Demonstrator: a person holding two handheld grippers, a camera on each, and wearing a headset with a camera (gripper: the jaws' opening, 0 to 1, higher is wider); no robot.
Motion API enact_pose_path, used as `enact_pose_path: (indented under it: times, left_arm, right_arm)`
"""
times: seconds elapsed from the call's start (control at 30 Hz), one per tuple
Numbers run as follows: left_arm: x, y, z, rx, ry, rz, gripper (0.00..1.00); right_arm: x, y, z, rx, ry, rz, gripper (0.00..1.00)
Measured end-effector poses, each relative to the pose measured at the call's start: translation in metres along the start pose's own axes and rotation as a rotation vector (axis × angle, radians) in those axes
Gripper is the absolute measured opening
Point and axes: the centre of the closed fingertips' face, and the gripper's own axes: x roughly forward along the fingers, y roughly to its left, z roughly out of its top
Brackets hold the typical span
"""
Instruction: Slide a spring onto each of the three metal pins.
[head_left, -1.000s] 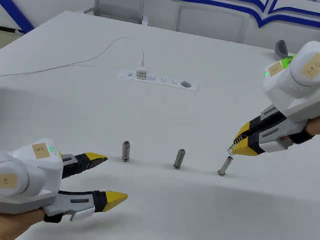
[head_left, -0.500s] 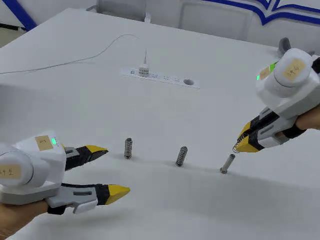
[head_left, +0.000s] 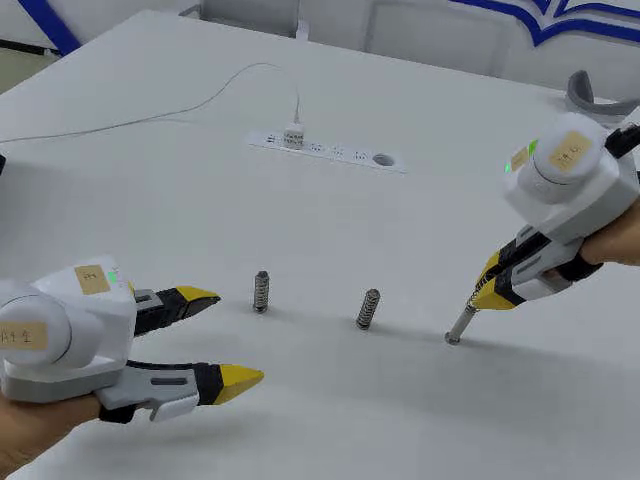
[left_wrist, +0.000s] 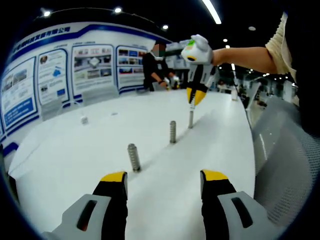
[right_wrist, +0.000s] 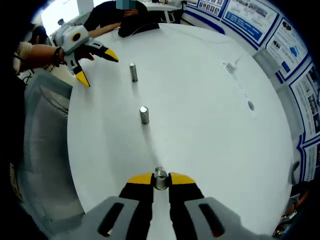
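Observation:
Three metal pins stand in a row on the white table. The left pin (head_left: 261, 291) and the middle pin (head_left: 368, 308) each carry a spring. The right pin (head_left: 457, 327) is bare and leans slightly. My right gripper (head_left: 489, 296) is shut on a small spring (head_left: 474, 298), whose lower end meets the top of the right pin. In the right gripper view the spring (right_wrist: 160, 178) sits end-on between the yellow tips, with the middle pin (right_wrist: 144, 115) and left pin (right_wrist: 133, 72) beyond. My left gripper (head_left: 220, 336) hovers open at the lower left, holding nothing.
A white power strip (head_left: 330, 152) with a plugged-in cable (head_left: 200, 100) lies at the back of the table. A grey curved object (head_left: 598, 98) sits at the far right corner. A person stands beyond the table (left_wrist: 156, 67).
My right gripper has come down and slightly left with the spring, bringing it onto the top of the right pin. The left gripper has stayed open in place; the head camera shifted.

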Motion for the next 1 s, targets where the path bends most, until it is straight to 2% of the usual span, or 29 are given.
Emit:
enact_pose_path:
  times: [0.6,1.0]
  left_arm:
    - [-0.001,0.003,-0.001,-0.002,0.006,0.002,0.59]
    - [0.001,0.003,0.0,-0.001,0.006,0.0,0.59]
  right_arm:
    - [0.012,-0.002,-0.006,0.016,0.016,0.017,0.13]
    - [0.029,0.001,-0.012,0.034,0.037,0.041,0.13]
